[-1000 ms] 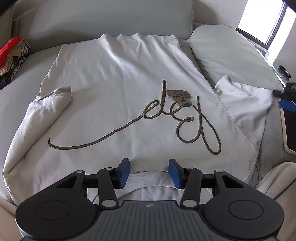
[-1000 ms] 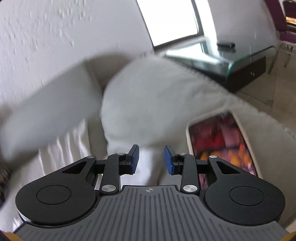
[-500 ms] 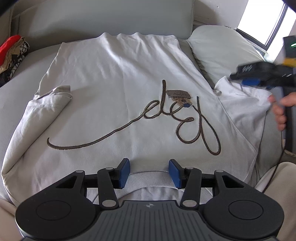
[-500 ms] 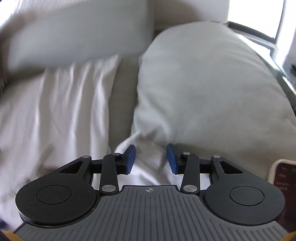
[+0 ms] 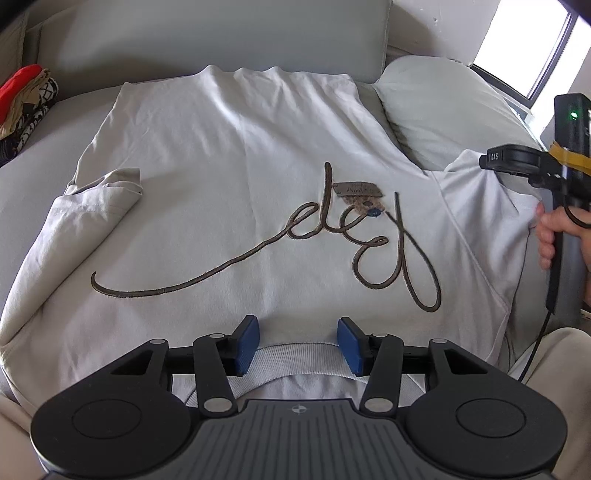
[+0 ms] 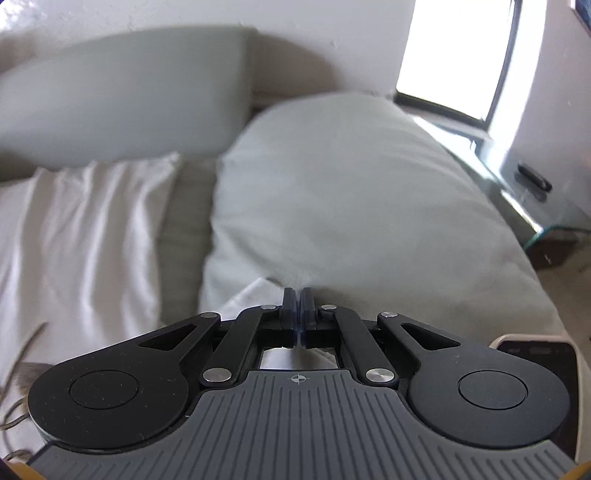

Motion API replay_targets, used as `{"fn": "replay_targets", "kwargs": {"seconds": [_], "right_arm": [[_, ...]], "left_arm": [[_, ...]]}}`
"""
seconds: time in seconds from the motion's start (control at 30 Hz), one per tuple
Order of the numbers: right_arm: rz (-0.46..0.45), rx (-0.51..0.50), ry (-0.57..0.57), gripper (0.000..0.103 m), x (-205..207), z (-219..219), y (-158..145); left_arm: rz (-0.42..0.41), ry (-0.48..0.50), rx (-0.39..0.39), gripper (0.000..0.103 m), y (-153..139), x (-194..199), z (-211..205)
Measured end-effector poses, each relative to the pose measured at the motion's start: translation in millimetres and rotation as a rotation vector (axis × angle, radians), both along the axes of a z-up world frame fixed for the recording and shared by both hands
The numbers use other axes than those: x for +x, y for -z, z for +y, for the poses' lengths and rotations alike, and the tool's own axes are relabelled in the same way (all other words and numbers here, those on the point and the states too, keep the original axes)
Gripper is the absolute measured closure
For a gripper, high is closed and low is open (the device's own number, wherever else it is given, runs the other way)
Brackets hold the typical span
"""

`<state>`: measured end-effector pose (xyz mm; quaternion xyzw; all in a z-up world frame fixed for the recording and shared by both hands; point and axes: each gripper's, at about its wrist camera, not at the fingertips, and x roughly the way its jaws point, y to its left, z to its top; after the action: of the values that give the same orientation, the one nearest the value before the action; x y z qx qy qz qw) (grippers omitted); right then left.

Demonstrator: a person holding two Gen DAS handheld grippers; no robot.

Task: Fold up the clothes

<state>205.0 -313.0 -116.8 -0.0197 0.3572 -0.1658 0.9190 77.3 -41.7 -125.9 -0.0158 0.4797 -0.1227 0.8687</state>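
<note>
A pale grey sweatshirt (image 5: pixel 229 177) with brown cursive embroidery lies spread flat on a grey sofa, collar nearest me. Its left sleeve (image 5: pixel 107 192) is folded in. My left gripper (image 5: pixel 297 345) is open and empty just above the ribbed collar (image 5: pixel 295 360). My right gripper (image 6: pixel 297 295) is shut on the edge of the right sleeve (image 6: pixel 255 293), beside the pillow. In the left wrist view the right gripper's body (image 5: pixel 517 158) sits at the raised sleeve (image 5: pixel 476 192), its fingertips hidden.
A large grey pillow (image 5: pixel 443 110) lies at the sofa's right end, against the sleeve. A pile of red and patterned clothes (image 5: pixel 26 99) sits at the far left. The sofa backrest (image 5: pixel 207 33) rises behind. A glass table (image 6: pixel 532 192) stands by the window.
My right gripper swung from the pillow side down to the right sleeve and shut on its edge, lifting it slightly. The left gripper stayed open over the collar.
</note>
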Motion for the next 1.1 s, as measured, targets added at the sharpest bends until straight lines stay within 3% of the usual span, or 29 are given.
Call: {"fn": "replay_targets", "kwargs": {"seconds": [0.03,0.1,0.17,0.4,0.5,0.73,0.93,1.0,1.1], "right_arm": [[0.012,0.007,-0.002,0.093,2.0,-0.5,1.4],[-0.008,0.051,-0.025,0.071,-6.7,0.5,-8.0],[-0.061,0.127,-0.02,0.067,-28.9,-2.0,-24.8],[-0.163,0.35,0.097,0.067,-122.5,-36.4,-57.9],[-0.157,0.389,0.122,0.078,-144.9,-48.7,-52.7],[-0.068,0.342,0.104,0.078,-127.4,-41.8,-21.8],[-0.027,0.226,0.092,0.074,-93.0,-30.4,-12.1],[-0.016,0.176,0.123,0.103,-90.9,-27.1,-14.3],[0.0,0.101,0.172,0.103,-88.6,-22.4,-17.4]], "left_arm": [[-0.001,0.0,0.003,0.055,0.2,0.1,-0.5],[-0.006,0.003,0.007,0.055,0.0,-1.0,-0.9],[-0.011,0.005,0.011,0.055,-0.4,-2.4,-1.1],[-0.034,-0.004,0.018,0.055,-16.9,-21.2,7.2],[-0.03,-0.026,0.03,0.055,-19.2,-31.5,14.2],[-0.012,-0.033,0.056,0.056,-16.7,-41.9,15.6],[-0.003,-0.045,0.085,0.055,-15.2,-47.3,16.4],[-0.001,-0.049,0.093,0.055,-15.2,-47.7,16.3],[-0.005,-0.053,0.089,0.055,-16.8,-48.2,17.5]]}}
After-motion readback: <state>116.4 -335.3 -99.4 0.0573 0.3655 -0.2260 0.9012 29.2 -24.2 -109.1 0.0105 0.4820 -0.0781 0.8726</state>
